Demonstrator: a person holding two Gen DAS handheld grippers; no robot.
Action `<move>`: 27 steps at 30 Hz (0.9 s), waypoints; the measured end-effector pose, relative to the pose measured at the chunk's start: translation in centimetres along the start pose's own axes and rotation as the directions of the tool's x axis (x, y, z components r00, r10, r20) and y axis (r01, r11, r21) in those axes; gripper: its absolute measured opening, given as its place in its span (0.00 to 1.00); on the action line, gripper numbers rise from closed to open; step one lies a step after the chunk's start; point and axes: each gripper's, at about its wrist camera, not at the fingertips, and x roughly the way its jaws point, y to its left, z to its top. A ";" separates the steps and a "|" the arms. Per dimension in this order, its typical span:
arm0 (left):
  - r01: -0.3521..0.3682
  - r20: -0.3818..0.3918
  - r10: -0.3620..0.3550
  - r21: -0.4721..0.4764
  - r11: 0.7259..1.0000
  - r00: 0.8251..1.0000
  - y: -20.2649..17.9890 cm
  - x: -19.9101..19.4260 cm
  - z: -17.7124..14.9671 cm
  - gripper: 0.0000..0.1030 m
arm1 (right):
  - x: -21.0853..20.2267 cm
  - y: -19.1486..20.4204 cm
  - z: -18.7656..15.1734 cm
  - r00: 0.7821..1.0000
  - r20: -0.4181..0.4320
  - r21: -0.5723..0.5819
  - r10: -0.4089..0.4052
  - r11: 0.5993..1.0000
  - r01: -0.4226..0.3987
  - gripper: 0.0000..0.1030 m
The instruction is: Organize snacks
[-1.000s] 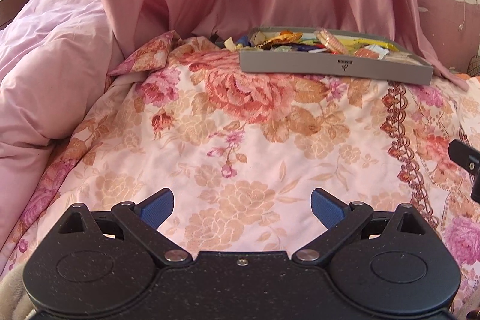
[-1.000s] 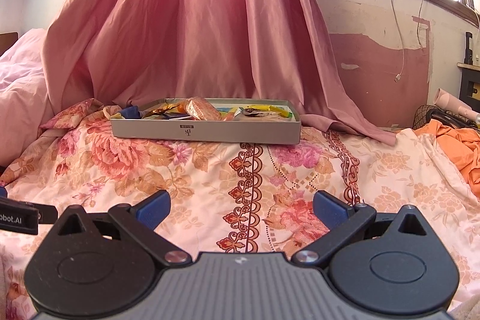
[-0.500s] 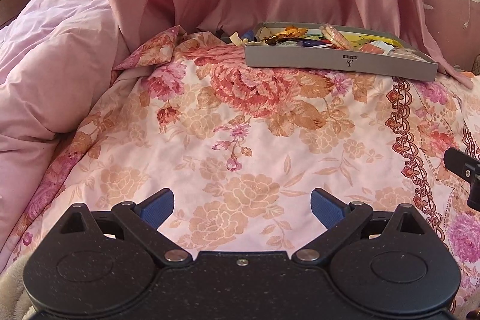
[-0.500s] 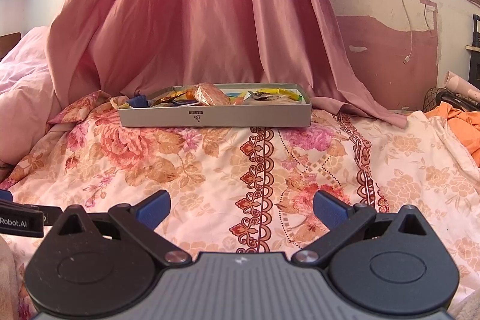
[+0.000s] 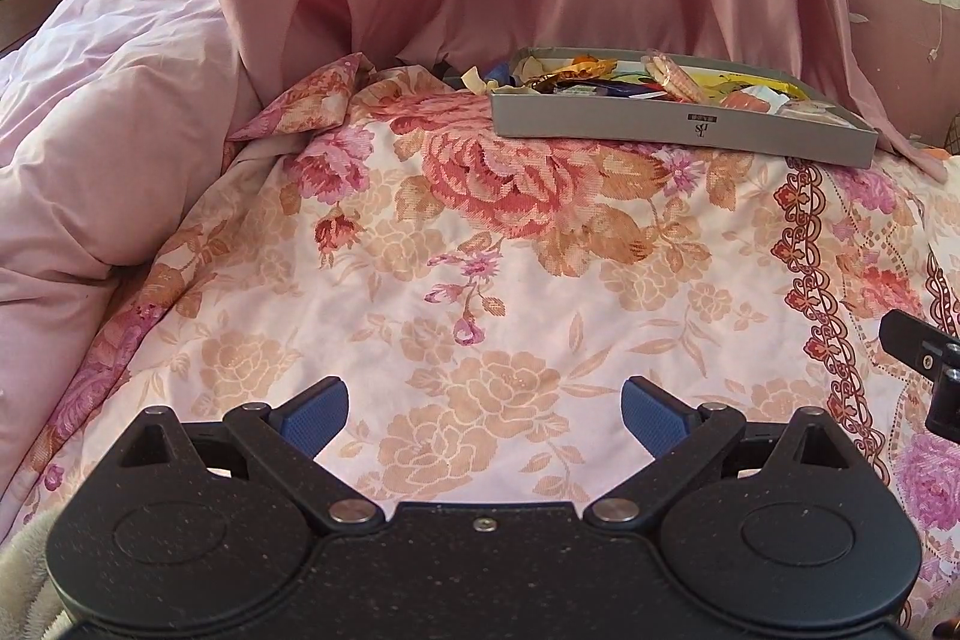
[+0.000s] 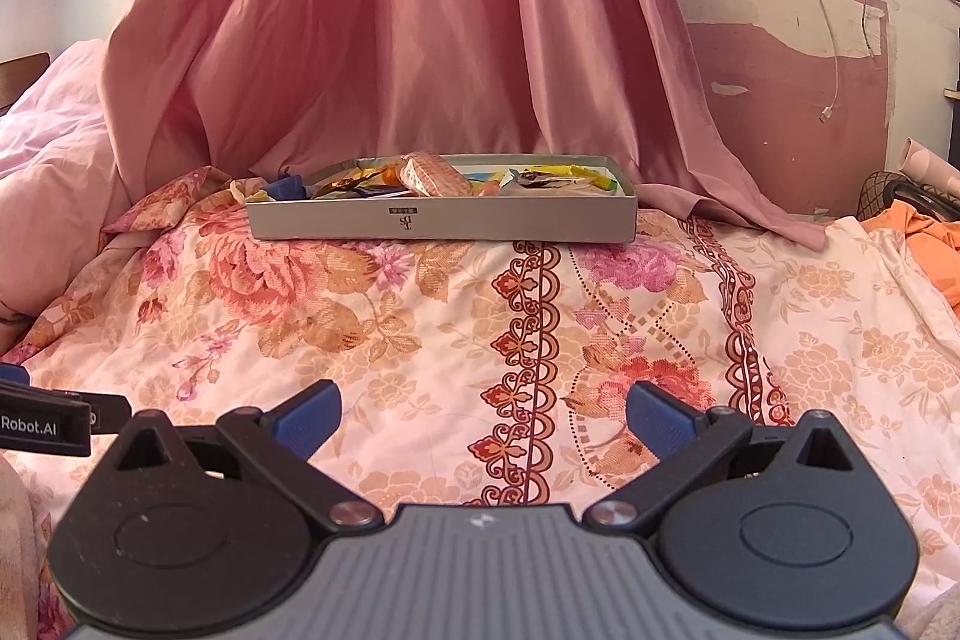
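Two claws hang over a floral bedspread (image 5: 480,280), both spread wide with nothing between their blue pads. At the left of the frame, a pink quilt (image 5: 102,148) is bunched. Left claw (image 5: 485,415) sits bottom centre of its view; the grey snack box (image 5: 678,130) lies upper right, well apart. Right claw (image 6: 483,415) sees that box upper centre, wrapped snacks (image 6: 438,175) heaped inside, pink curtain (image 6: 420,28) behind.

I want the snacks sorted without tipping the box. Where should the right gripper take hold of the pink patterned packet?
Probably its raised upper end. The pink packet leans above the grey box rim, so come from above and in front with the right gripper, jaws across its narrow width.
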 end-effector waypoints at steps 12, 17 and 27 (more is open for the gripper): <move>0.002 0.011 -0.002 -0.003 1.000 1.000 0.0 -0.1 0.1 0.95 | -0.1 0.0 0.1 1.000 0.001 0.001 -0.001 1.000 0.001 1.00; 0.008 0.028 -0.008 -0.010 1.000 1.000 0.0 -0.4 0.2 0.95 | -0.1 0.0 0.2 1.000 0.004 0.002 -0.001 1.000 0.001 1.00; 0.031 0.087 -0.030 -0.010 0.999 0.996 0.0 -1.1 0.4 0.95 | -0.5 -0.1 0.3 0.999 0.044 0.003 -0.008 1.000 0.007 1.00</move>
